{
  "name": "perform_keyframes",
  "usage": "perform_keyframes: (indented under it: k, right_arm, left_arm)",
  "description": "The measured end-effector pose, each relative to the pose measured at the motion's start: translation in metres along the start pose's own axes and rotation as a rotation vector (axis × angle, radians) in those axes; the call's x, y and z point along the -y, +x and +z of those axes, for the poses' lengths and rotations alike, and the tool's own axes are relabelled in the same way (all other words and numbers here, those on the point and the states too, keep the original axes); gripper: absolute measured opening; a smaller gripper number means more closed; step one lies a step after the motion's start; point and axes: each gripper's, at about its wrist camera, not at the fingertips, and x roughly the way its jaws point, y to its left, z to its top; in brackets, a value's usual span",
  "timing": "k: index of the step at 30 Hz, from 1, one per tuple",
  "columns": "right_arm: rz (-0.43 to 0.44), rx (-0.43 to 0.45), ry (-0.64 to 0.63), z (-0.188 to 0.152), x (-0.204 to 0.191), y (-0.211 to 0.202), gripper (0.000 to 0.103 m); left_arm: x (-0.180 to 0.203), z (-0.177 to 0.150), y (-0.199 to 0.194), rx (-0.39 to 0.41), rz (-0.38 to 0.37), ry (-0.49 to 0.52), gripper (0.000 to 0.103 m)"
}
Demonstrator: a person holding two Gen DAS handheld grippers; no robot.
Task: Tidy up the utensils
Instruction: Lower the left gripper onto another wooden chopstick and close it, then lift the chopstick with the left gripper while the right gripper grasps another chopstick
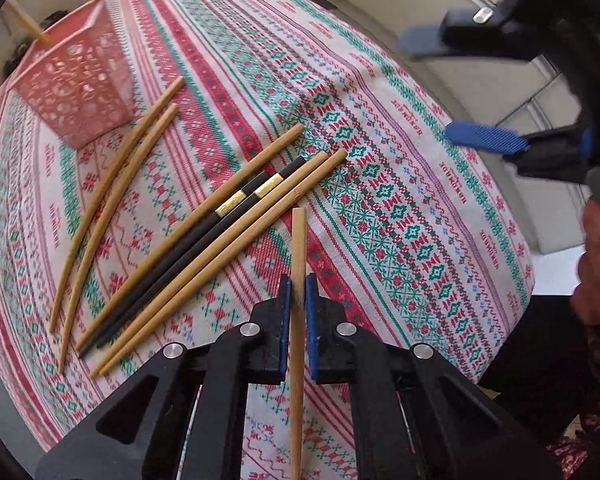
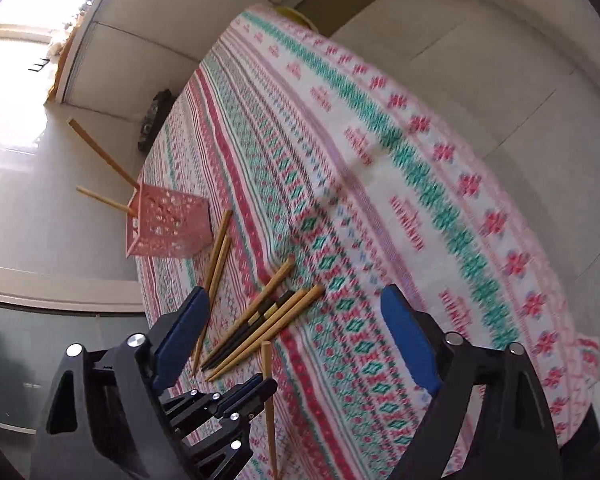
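Left wrist view: left gripper [image 1: 298,292] clamps a bamboo chopstick [image 1: 299,240] over tablecloth [image 1: 400,208]; right gripper [image 1: 464,92] gapes empty.

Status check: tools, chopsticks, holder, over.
Left tool shut on one bamboo chopstick. Right tool open, empty. Seven chopsticks loose on tablecloth; two in pink holder. Path clear.

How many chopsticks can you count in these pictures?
10. Two stand in the basket. Two pale ones lie beside it. Five lie bunched mid-cloth: three pale, two black. One is clamped in the left tongs. More may hide inside the basket.
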Motion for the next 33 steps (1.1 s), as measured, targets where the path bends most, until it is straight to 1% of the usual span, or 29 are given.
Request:
perform_keyframes:
  k: [1,2,3,4,7,8,9,10,13,15,17,19,21,24,25,26,27,28,29,30,31,32,33]
  right_arm:
    - [0.006,-0.027,0.017,-0.003,-0.001,0.011,0.069]
    - [-0.001,-0.047,0.034,-0.006,-0.002,0.021,0.053]
    - [-0.013,-0.060,0.045,-0.008,-0.003,0.029,0.046]
    - [-0.023,-0.071,0.060,-0.010,-0.003,0.037,0.035]
    - [-0.059,-0.075,0.120,-0.016,0.001,0.054,0.023]
    - [-0.072,-0.069,0.145,-0.018,0.003,0.058,0.023]
    - [-0.074,-0.057,0.175,-0.020,0.006,0.061,0.019]
    - [-0.081,-0.045,0.189,-0.020,0.006,0.061,0.018]
    - [-0.153,-0.034,0.184,-0.020,-0.005,0.064,0.018]
    - [-0.221,-0.044,0.160,-0.015,-0.014,0.068,0.018]
    - [-0.308,-0.052,0.119,-0.012,-0.028,0.072,0.016]
    - [-0.406,-0.048,0.009,-0.013,-0.048,0.080,0.019]
    - [-0.485,-0.048,-0.088,-0.016,-0.063,0.086,0.019]
    - [-0.579,-0.112,-0.236,-0.025,-0.073,0.091,0.018]
    - [-0.611,-0.136,-0.265,-0.027,-0.072,0.089,0.018]
    - [-0.620,-0.157,-0.264,-0.029,-0.069,0.086,0.018]
    - [-0.604,-0.172,-0.240,-0.027,-0.064,0.083,0.018]
    - [-0.584,-0.176,-0.194,-0.028,-0.056,0.078,0.020]
    - [-0.555,-0.176,-0.144,-0.027,-0.045,0.074,0.025]
    - [-0.527,-0.159,-0.102,-0.026,-0.041,0.072,0.026]
    - [-0.507,-0.146,-0.071,-0.026,-0.039,0.071,0.034]
    - [-0.476,-0.139,-0.043,-0.026,-0.037,0.069,0.049]
    - [-0.472,-0.125,-0.022,-0.027,-0.038,0.071,0.052]
  left_arm:
    - [-0.005,-0.007,-0.012,0.040,-0.017,-0.026,0.006]
    - [-0.010,-0.012,-0.026,0.083,-0.032,-0.048,0.006]
    - [-0.015,-0.017,-0.041,0.135,-0.041,-0.068,0.006]
    - [-0.019,-0.020,-0.057,0.188,-0.047,-0.086,0.006]
    - [-0.028,-0.023,-0.098,0.338,-0.078,-0.120,0.006]
    - [-0.031,-0.023,-0.108,0.376,-0.088,-0.122,0.006]
    - [-0.034,-0.024,-0.115,0.401,-0.101,-0.127,0.006]
    - [-0.037,-0.024,-0.120,0.417,-0.114,-0.131,0.007]
    - [-0.041,-0.030,-0.128,0.445,-0.128,-0.148,0.007]
    - [-0.045,-0.036,-0.137,0.474,-0.145,-0.161,0.007]
    - [-0.048,-0.040,-0.149,0.496,-0.155,-0.159,0.007]
    - [-0.047,-0.046,-0.154,0.517,-0.157,-0.159,0.007]
    - [-0.049,-0.049,-0.162,0.539,-0.163,-0.164,0.007]
    - [-0.054,-0.055,-0.173,0.562,-0.167,-0.180,0.008]
    - [-0.056,-0.057,-0.175,0.567,-0.166,-0.185,0.008]
    - [-0.058,-0.059,-0.176,0.571,-0.165,-0.189,0.008]
    - [-0.059,-0.061,-0.178,0.574,-0.163,-0.190,0.008]
    - [-0.060,-0.062,-0.178,0.576,-0.160,-0.194,0.008]
    - [-0.061,-0.063,-0.180,0.577,-0.160,-0.197,0.008]
    - [-0.061,-0.063,-0.180,0.578,-0.160,-0.199,0.008]
    - [-0.061,-0.064,-0.180,0.579,-0.159,-0.200,0.008]
    - [-0.061,-0.064,-0.180,0.579,-0.157,-0.200,0.008]
    - [-0.061,-0.065,-0.181,0.580,-0.154,-0.200,0.008]
